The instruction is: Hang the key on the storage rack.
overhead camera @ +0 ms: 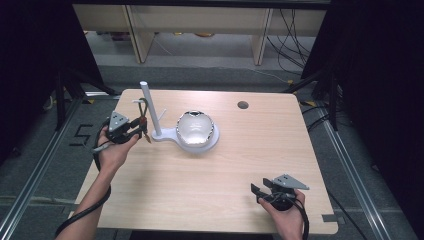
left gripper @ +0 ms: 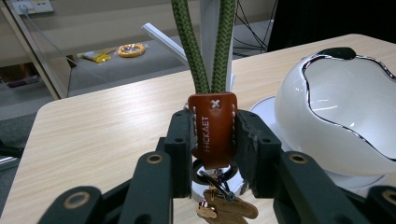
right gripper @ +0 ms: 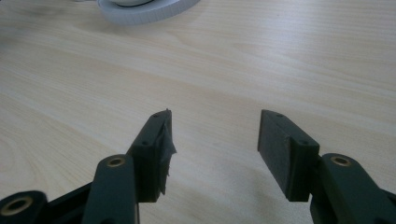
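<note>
While your left claw pinches the keychain's leather tab beside the white stand, your right claw idles spread; hook the cord loop next, probably

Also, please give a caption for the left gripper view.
Left gripper shut on a brown leather key fob with green cord, beside a white bowl.

Overhead lighting is even and fairly bright on the table, surroundings dark; glare on the glossy bowl, gripper views slightly soft.
</note>
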Demonstrator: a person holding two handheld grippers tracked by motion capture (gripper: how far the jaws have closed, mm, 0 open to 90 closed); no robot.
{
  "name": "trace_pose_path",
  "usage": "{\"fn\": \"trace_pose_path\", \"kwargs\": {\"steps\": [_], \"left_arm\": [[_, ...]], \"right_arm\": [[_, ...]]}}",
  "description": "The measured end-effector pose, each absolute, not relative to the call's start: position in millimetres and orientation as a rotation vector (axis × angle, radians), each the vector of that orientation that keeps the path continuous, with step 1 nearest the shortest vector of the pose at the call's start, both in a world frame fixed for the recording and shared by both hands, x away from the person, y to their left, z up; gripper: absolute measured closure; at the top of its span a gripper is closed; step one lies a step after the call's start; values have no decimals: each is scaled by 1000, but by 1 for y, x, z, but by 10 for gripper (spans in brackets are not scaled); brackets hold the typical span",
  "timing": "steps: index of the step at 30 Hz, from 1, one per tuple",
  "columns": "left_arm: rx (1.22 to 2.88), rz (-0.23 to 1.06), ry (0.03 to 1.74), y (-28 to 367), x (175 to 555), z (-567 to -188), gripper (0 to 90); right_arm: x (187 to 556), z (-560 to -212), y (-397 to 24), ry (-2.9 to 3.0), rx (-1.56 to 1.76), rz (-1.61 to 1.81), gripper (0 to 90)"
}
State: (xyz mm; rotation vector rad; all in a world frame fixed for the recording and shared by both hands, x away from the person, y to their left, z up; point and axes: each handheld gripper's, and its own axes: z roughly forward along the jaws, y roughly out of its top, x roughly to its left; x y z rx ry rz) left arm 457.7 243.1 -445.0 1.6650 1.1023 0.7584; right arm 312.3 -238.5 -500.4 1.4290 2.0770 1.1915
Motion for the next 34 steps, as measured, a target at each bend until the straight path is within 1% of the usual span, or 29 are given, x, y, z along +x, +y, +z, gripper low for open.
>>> {"fn": "trace_pose_path", "kwargs": {"steps": [13, 14, 17, 19, 22, 26, 29, 34], "left_arm": [[1670, 747, 1100, 238, 461, -448, 644], [1667, 740, 1101, 238, 461, -448, 630], [1652, 736, 1100, 239, 458, -450, 533], [1638, 739, 1103, 240, 454, -451, 487], [1627, 745, 1091, 243, 444, -454, 431], [1631, 747, 1082, 249, 417, -467, 370], [1620, 739, 1097, 254, 396, -482, 347], [1626, 697, 1111, 257, 359, -507, 344]], "right_arm": [[312, -501, -239, 2079, 1427, 1190, 460], [312, -501, -239, 2078, 1428, 1189, 460], [313, -501, -239, 2069, 1421, 1206, 460], [313, -501, -239, 2069, 1421, 1208, 460], [312, -501, -240, 2067, 1422, 1203, 459], [310, -499, -238, 2059, 1473, 1200, 459], [311, -500, -239, 2057, 1458, 1187, 459], [313, -502, -238, 2046, 1449, 1192, 459]]}}
